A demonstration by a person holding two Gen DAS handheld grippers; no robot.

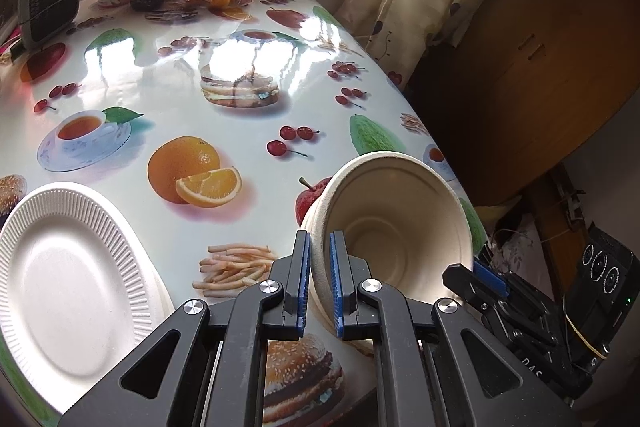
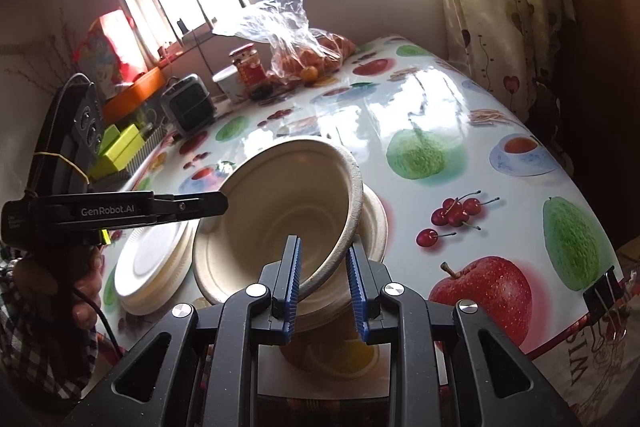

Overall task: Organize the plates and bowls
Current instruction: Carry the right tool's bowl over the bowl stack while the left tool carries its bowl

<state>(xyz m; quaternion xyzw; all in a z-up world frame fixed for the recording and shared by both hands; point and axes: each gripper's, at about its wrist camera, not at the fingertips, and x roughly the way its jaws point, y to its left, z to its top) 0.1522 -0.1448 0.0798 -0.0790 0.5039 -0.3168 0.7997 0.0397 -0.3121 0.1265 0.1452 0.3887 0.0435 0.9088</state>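
Holding one pulp bowl (image 2: 280, 211) w/ both sides: left hand-held gripper (image 1: 320, 283) clamped on the rim at its own side, right hand-held gripper (image 2: 323, 279) clamped on the near rim. Bowl's tilted, mouth facing me, hanging just over the bowl stack (image 2: 372, 227) on the worktop (image 1: 168, 75). Stack sits directly below-fwd of the right side, so that's the nearer hand; I'd judge next move = level it and drop straight in. Plate stack (image 1: 68, 267) just left. Bowls: matte beige moulded fibre, rolled rim. Plates: white, ribbed edge. Cloth's glossy, slippery-looking.
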